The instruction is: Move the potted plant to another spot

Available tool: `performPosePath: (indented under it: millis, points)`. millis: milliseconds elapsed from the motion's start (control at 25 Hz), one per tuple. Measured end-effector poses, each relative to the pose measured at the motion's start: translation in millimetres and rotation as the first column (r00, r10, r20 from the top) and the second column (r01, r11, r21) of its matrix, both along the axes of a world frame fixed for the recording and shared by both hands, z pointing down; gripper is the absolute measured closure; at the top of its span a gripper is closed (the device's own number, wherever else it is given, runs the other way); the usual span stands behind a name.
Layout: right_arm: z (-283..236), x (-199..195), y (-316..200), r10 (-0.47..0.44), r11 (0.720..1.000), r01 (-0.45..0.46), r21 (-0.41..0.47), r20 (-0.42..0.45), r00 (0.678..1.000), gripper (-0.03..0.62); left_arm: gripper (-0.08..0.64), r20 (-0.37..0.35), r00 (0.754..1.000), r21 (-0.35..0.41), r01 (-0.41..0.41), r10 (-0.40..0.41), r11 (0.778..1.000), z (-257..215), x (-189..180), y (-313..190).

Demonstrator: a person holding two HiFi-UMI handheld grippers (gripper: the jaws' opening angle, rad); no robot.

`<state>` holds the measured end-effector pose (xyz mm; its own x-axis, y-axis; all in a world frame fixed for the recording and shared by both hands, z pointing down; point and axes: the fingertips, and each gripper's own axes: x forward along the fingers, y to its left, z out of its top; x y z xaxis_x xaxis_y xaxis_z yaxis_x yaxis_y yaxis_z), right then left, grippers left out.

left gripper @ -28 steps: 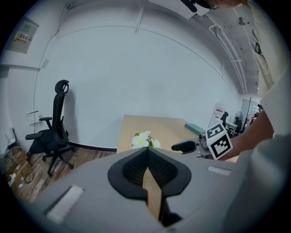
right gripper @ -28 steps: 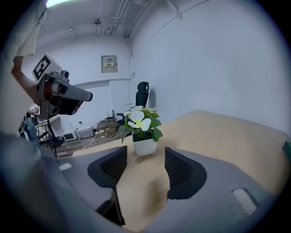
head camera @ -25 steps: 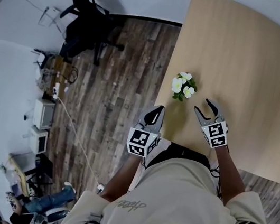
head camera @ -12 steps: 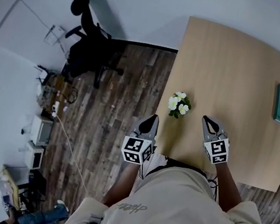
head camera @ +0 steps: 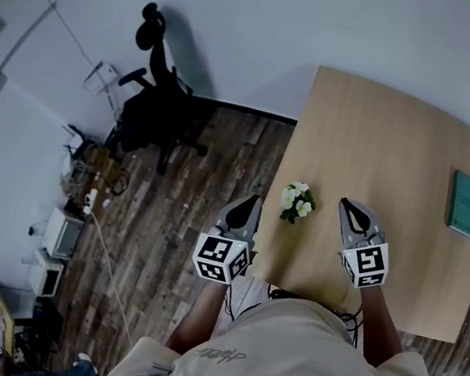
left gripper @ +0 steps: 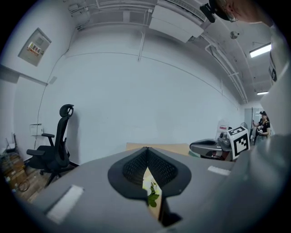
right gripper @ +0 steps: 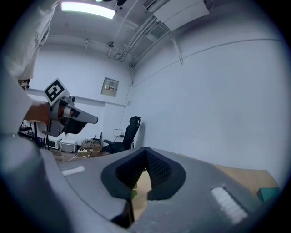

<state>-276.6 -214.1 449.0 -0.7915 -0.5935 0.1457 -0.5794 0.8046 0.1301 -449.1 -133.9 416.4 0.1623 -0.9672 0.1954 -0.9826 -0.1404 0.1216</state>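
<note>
two grippers in view, both empty. left gripper (head camera: 253, 202): jaws together, tips meeting, nothing clamped. in the left gripper view i see only a sliver of green leaf through the slot below the tips, and that leaf is on the table beyond, not in the grip. right gripper (head camera: 348, 208): jaws also fully together, nothing btwn them. its own view shows bare table top and a speck of green through the same slot.

potted plant (head camera: 296, 202): white flowers, green leaves, pot itself hidden under the blooms from the head view. it stands on the wooden table (head camera: 388, 138), close to the table's left edge and toward the near side. it sits btwn the two grippers and a bit ahead of their tips. neither gripper touches it; clear gap on both sides.

left gripper is at the table's left edge, mostly over the plank floor (head camera: 180, 191). right gripper is over the table's near part, to the right of the plant. both point roughly level, away from the person.

teal book (head camera: 465, 203) lies near the table's right edge, well apart from the plant. black office chair (head camera: 155, 105) by the wall, off to the left.
</note>
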Motion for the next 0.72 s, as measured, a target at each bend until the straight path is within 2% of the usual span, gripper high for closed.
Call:
performPosePath:
  millis: [160, 440, 720]
  points:
    - [-30.2, -5.0, -4.9, -0.010, 0.998, 0.009, 0.063, 0.026, 1.000, 0.591, 0.544, 0.043, 0.999, 0.019, -0.014, 0.013, 1.000, -11.9, 4.7, 4.2]
    - [-84.6, -8.5, 2.8, -0.031, 0.989, 0.017, 0.145, 0.094, 0.995, 0.591, 0.543, 0.064, 0.998, 0.064, -0.034, 0.030, 0.997, -35.3, 4.6, 0.6]
    - [-118.2, -9.3, 6.6, -0.048, 0.990, 0.029, 0.137, 0.135, 0.990, 0.591, 0.545, 0.099, 0.995, 0.123, -0.044, 0.032, 0.991, -64.9, 3.3, -6.5]
